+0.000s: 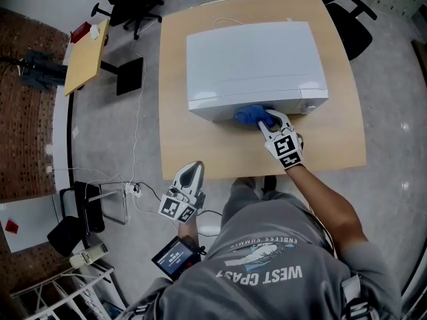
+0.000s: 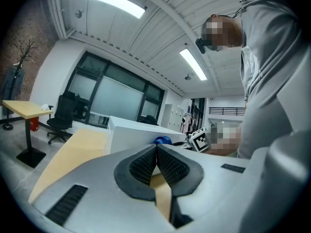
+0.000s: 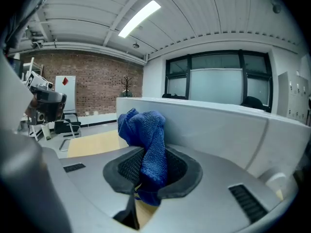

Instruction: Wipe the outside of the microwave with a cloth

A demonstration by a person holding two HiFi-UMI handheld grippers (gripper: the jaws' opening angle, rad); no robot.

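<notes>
your right gripper (image 1: 266, 120) is clamped on a blue cloth (image 3: 147, 135) — the fabric is bunched between the ribbed pads and spills out above the jaws. in the head view the cloth sits against the front of the white microwave (image 1: 254, 60), about midway along that face, just above the table (image 1: 200, 149). the microwave stands on the wooden table toward its far side, with bare tabletop in front of it and to its left. your left gripper (image 2: 156, 160) has its jaws pressed together with nothing between them. it hangs at the near edge of the table, to the left of your body and well apart from the microwave, pointing roughly toward it. from its own view you see the side of the microwave, a bit of the blue cloth past its corner, and the right gripper's marker cube (image 2: 198, 139) just beside that. a small side table (image 1: 85, 57) and a black office chair (image 1: 130, 5) stand on the floor at the far left.
</notes>
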